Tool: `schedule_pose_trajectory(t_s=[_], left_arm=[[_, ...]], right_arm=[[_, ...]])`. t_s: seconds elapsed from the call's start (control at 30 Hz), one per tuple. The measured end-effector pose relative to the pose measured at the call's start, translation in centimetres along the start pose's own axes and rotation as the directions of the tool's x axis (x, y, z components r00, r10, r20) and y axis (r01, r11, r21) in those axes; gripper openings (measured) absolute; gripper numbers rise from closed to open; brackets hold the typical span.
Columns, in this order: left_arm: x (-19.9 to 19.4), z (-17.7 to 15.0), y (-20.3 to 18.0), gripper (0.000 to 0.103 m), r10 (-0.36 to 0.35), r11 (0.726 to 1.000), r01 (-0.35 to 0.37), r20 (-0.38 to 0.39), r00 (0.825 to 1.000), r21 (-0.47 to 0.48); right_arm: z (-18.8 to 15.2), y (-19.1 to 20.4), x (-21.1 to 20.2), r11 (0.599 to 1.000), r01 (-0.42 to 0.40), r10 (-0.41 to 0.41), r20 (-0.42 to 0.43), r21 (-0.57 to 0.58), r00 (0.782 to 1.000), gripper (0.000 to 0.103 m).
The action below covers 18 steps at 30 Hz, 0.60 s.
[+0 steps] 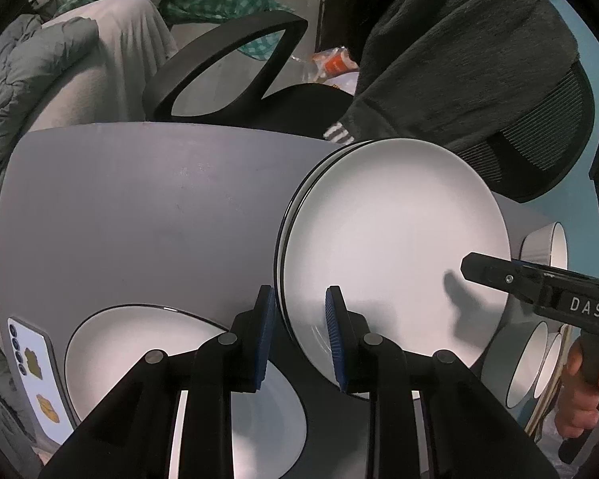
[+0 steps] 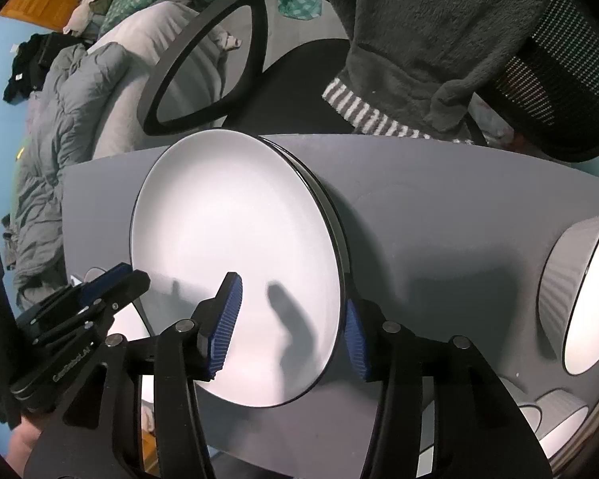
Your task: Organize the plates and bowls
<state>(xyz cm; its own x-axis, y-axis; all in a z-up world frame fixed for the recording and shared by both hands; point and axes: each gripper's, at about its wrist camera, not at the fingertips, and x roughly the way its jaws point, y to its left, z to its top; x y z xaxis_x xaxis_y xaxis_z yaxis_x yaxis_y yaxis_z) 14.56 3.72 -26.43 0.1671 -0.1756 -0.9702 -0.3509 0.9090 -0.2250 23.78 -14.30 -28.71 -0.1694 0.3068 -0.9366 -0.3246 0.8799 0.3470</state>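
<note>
While both claws point steeply down at the counter, the readout goes like this:

Left claw (image 1: 301, 319): spread, blue pads straddling the near-left rim of the plate stack (image 1: 395, 247); no pad is seen pressing on it.

Right claw (image 2: 291, 319): spread wide, jaws just opened further; one pad over the top plate's face, the other just outside its right rim, nothing pinched.

Plate stack: white plates with dark rims, piled flat on the grey counter (image 1: 139, 207) near its far edge (at least two rims show under the top one).

Single plate (image 1: 139, 339): lying flat, left of the stack, partly hidden behind the left claw's arms.

Ribbed bowl (image 2: 579, 291): right of the stack, apart from it, standing on the counter.

More bowls (image 1: 533, 363): nearer the front right corner, nested or side by side, hard to tell which.

Phone (image 1: 34, 371): at the counter's left edge, beside the single plate.

Office chair (image 1: 227, 64): behind the counter, a dark fleece garment (image 1: 459, 40) draped over it.

Bed (image 2: 80, 99): beyond, heaped with grey bedding.
</note>
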Motion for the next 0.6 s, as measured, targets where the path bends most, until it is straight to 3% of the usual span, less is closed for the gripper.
schedule_pose_trajectory(t_s=[0.1, 0.17, 0.2, 0.6], left_arm=[[-0.3, -0.2, 0.0, 0.026, -0.009, 1.0, 0.009, 0.005, 1.0, -0.003], [-0.6, -0.5, 0.1, 0.026, -0.014, 1.0, 0.014, 0.01, 1.0, 0.0], [-0.7, -0.6, 0.1, 0.026, -0.016, 1.0, 0.016, 0.012, 1.0, 0.0], [-3.6, -3.1, 1.5, 0.034, -0.057, 0.998, 0.057, 0.066, 0.996, 0.002]], right_arm=[[-0.3, -0.1, -0.3, 1.0, 0.003, -0.003, 0.019, 0.016, 1.0, 0.048], [-0.4, -0.1, -0.7, 0.999, 0.028, -0.029, 0.04, 0.022, 0.999, 0.063], [-0.5, -0.1, -0.9, 0.999, 0.044, -0.045, 0.051, 0.022, 0.998, 0.064], [-2.3, -0.2, -2.2, 0.996, 0.084, -0.088, 0.118, 0.04, 0.989, 0.065]])
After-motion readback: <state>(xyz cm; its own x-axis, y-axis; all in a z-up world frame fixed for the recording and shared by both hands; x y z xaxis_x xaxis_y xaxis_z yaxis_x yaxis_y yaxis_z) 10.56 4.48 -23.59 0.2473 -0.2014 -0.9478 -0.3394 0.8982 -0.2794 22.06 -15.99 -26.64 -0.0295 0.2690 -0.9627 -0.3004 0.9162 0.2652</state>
